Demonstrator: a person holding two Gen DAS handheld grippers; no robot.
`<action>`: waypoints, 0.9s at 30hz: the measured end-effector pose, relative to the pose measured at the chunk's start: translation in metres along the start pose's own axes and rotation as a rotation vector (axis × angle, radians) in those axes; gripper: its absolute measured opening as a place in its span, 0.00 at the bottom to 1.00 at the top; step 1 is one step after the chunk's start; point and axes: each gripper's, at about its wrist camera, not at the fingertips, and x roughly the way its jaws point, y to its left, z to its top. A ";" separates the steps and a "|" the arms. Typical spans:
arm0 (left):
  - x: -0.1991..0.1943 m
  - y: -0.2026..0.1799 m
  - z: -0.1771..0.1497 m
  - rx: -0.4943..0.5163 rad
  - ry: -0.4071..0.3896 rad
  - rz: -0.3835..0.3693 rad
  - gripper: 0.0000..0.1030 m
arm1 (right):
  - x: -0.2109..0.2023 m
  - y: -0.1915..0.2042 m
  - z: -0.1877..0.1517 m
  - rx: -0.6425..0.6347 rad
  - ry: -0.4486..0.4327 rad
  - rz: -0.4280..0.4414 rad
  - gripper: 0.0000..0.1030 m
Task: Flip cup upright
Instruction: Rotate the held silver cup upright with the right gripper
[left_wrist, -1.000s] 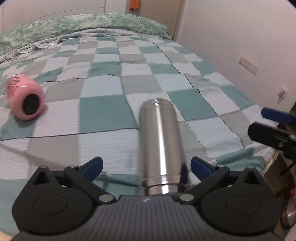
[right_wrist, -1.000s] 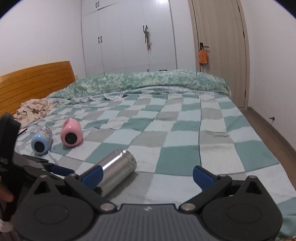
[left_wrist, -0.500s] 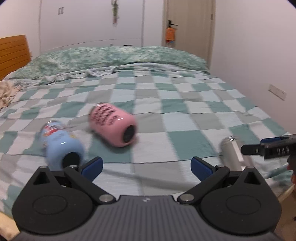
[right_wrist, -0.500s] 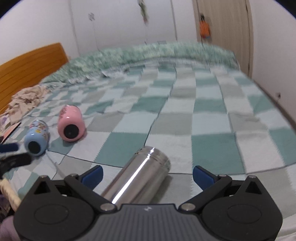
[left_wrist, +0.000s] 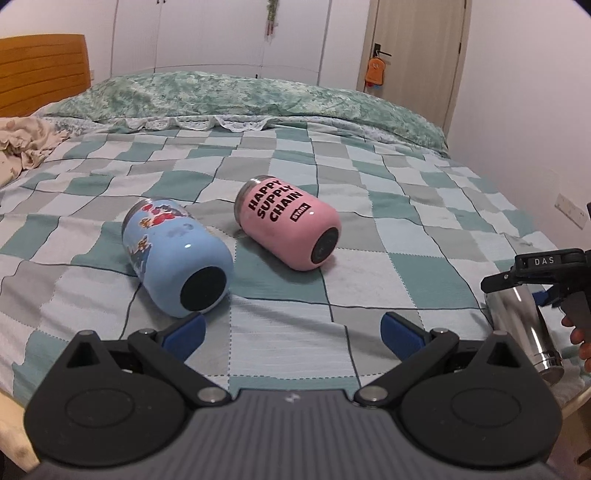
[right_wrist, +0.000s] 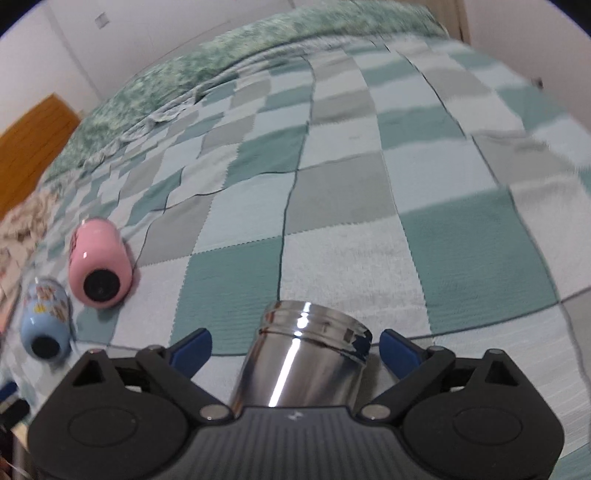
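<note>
At the far left of the bed (left_wrist: 369, 206), a crumpled beige cloth (left_wrist: 22, 144) lies by the wooden headboard (left_wrist: 44, 70). Next comes the blue cup (left_wrist: 173, 254), on its side with its dark base toward the left claw (left_wrist: 291, 332) and touching that claw's left pad. Just beside it to the right lies the pink cup (left_wrist: 291, 225), also on its side, base toward the camera and mouth pointing away. The left claw stands wide open with nothing between its pads, low over the near edge of the bed and aimed between these two cups.

Further right is the steel cup (right_wrist: 306, 362), which I judge to be the one in hand for flipping (the right claw is already around it). In the right wrist view it lies between the pads of the right claw (right_wrist: 295, 345), its long axis running straight forward along the fingers, threaded mouth away from the camera and base hidden under the claw body. The pads stand apart from its sides with a visible gap on each flank, so the right claw is open, not yet gripping.

From the left wrist view the steel cup (left_wrist: 524, 325) sits at the bed's near right corner, with the right claw (left_wrist: 539, 273) over it and fingertips of the person's hand (left_wrist: 583, 339) at the frame edge. The right hand is plainly the nearer one. The view there is tilted and blurred, suggesting the hand is angled downward onto the cup. Closing across the cup's body, then swinging the mouth upward, looks like the next need.
</note>
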 end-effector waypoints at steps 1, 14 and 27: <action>0.000 0.001 0.000 -0.006 -0.001 -0.006 1.00 | 0.002 -0.003 0.001 0.018 0.004 0.008 0.83; 0.004 -0.005 -0.001 -0.034 0.008 -0.018 1.00 | -0.033 0.000 -0.014 -0.050 -0.150 0.087 0.65; -0.015 -0.031 0.005 -0.026 -0.036 -0.058 1.00 | -0.127 0.013 -0.051 -0.262 -0.511 0.193 0.62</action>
